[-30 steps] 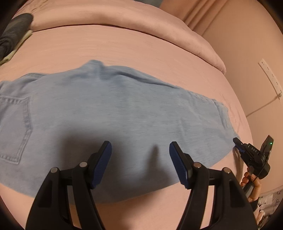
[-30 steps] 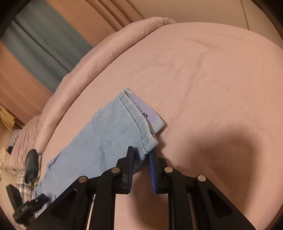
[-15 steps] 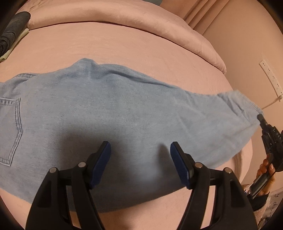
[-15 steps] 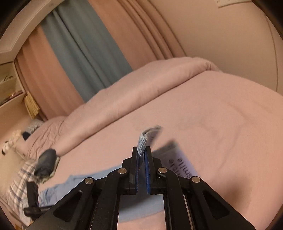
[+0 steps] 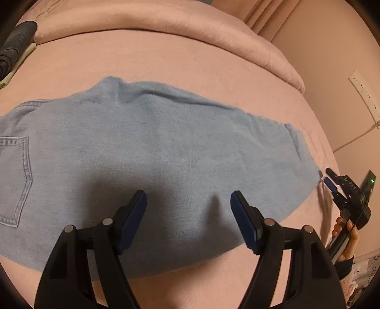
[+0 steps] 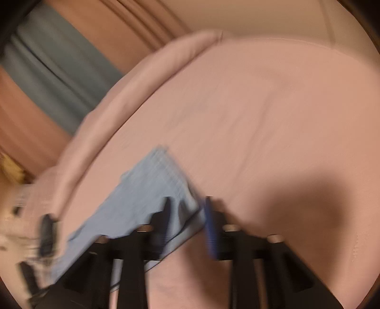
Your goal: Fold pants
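Light blue jeans (image 5: 166, 147) lie flat across the pink bed (image 5: 166, 59), with a back pocket (image 5: 16, 178) at the left. My left gripper (image 5: 188, 193) hovers over their near edge. Its jaws are opening, and only the cloth below shows between them. At the right, my right gripper (image 5: 329, 176) sits just off the hem corner, held by a person's hand (image 5: 346, 235). The right wrist view is blurred. There the right gripper (image 6: 187, 202) has its jaws opening, with the jeans (image 6: 147, 190) hem lying loose between the pads.
A rolled pink duvet (image 5: 166, 21) runs along the far side of the bed. Dark folded clothes (image 5: 16, 40) sit at the far left corner. A white power strip (image 5: 363, 95) hangs on the wall to the right, where the bed's edge drops off.
The right gripper lifted the pinched hem, brought it back down to the bed, and its jaws came apart. The leg now lies stretched out flat. The left gripper stayed put.
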